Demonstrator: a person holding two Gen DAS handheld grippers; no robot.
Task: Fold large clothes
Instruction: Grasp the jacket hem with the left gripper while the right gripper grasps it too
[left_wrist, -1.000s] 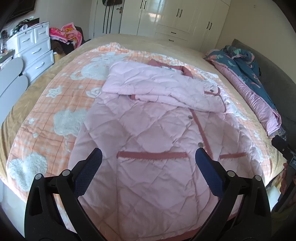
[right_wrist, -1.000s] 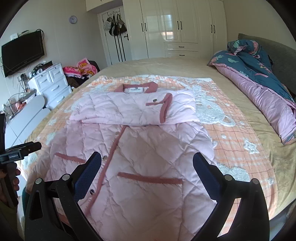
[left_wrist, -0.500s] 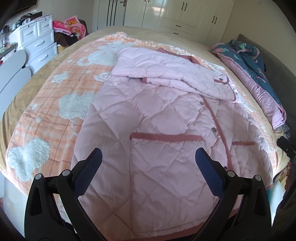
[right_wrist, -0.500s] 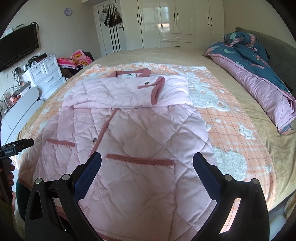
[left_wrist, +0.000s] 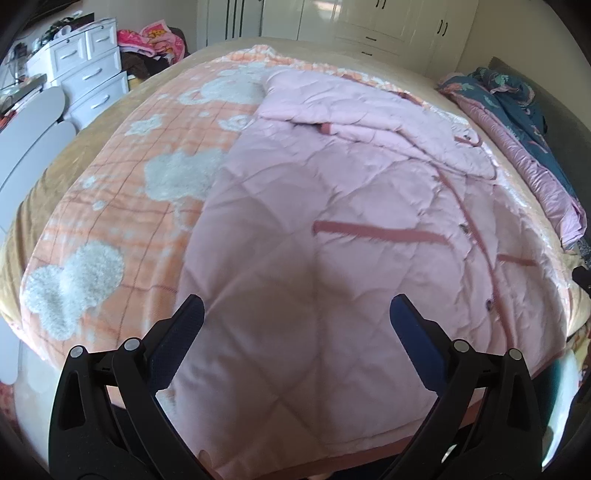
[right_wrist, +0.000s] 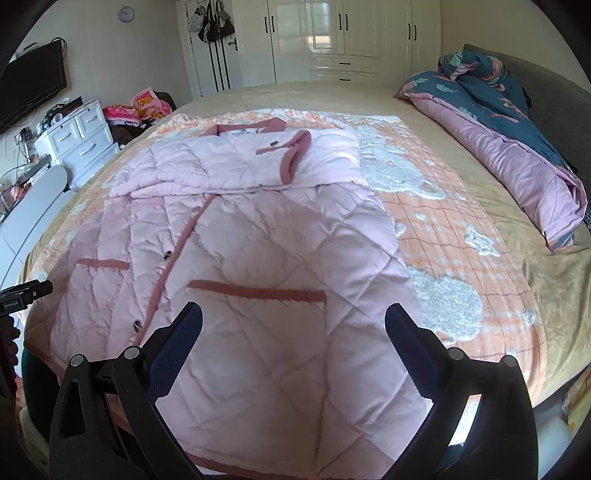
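Bright daylight fills the room; glare on the glossy wardrobe doors (right_wrist: 321, 40). A soft shadow falls across the pink coat (left_wrist: 332, 280) in the left view. Strong fisheye bending, dark corners, slight blur at edges.

Pale pink quilted coat (right_wrist: 258, 258) with rose trim on orange-checked blanket (right_wrist: 461, 229).

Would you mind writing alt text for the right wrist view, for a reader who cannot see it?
A pink quilted coat lies flat on a bed, its sleeves folded across the chest, with the open right gripper above the hem. An orange patterned blanket lies under the coat, and a bundled blue and purple duvet sits at the right.
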